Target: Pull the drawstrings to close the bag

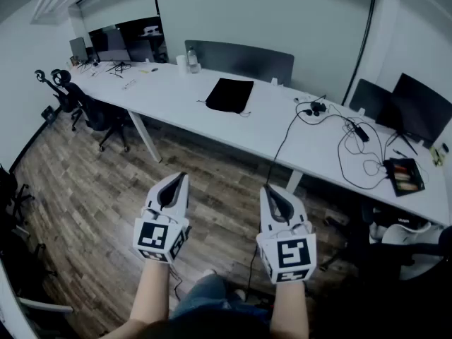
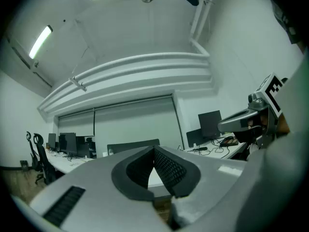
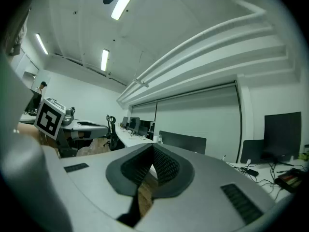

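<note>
Jaws on the left hand-held gripper [image 1: 178,178] and the right hand-held gripper [image 1: 265,188] are pressed together with nothing between them, both held level over the floor. Straight ahead and well apart, the black bag [image 1: 229,94] lies mid-tabletop [image 1: 169,94], toward the far edge. Its long axis runs away from the person, and neither hand looks clearly nearer.

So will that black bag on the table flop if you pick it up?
Probably floppy: the black bag lies flat on the white table, like soft cloth. It looks empty, so likely light. Pushed, it would likely slide, not roll.
</note>
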